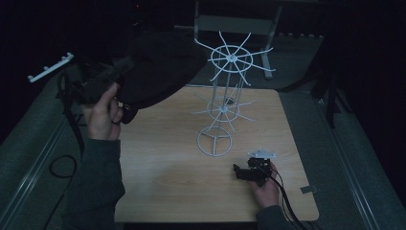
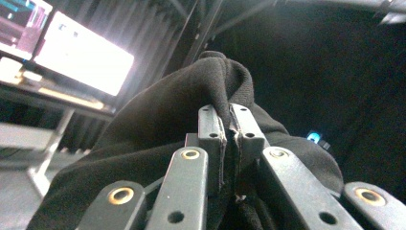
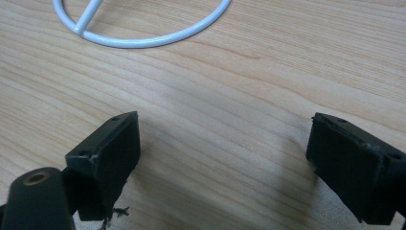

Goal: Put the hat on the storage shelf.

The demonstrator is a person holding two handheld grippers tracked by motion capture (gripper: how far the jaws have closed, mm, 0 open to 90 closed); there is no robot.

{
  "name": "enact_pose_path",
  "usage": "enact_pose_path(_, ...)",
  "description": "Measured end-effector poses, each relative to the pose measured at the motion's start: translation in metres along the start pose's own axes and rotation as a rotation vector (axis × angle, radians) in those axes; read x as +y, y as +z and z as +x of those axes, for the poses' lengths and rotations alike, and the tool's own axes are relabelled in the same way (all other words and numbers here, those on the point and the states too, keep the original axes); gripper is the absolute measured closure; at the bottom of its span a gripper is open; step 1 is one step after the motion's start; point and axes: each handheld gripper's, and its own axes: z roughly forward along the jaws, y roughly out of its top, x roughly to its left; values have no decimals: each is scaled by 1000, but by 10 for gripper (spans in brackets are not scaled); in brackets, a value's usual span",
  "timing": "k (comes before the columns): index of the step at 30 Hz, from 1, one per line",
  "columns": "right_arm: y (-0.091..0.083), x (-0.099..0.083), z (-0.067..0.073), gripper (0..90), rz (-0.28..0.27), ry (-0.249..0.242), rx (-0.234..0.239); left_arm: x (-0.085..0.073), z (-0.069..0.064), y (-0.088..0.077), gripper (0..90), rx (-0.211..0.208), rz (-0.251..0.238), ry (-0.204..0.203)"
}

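Two left tongs [image 2: 229, 125] pinching black cloth [image 2: 158, 120], monitor [image 2: 81, 60] behind

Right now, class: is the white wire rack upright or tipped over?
Upright: the white wire rack stands on its ring base on the table.
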Motion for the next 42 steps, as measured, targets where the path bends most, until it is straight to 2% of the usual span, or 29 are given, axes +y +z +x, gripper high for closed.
enact_pose_path(5,0,0,0,111,1,1,1,-10,7,8,859,-11,51,-9)
enact_pose_path(8,0,0,0,111,0,3,0,-12,7,10,857,-8,81,12)
enact_pose_path(21,0,0,0,112,0,2,0,-19,10,13,831,3,201,49)
enact_pose_path(30,0,0,0,111,0,4,0,-28,12,20,731,15,275,54)
enact_pose_path(33,0,0,0,111,1,3,0,-29,13,21,716,20,284,46)
enact_pose_path(37,0,0,0,111,0,3,0,-27,15,19,713,-13,248,24)
enact_pose_path(42,0,0,0,111,1,4,0,-29,18,17,698,8,262,13)
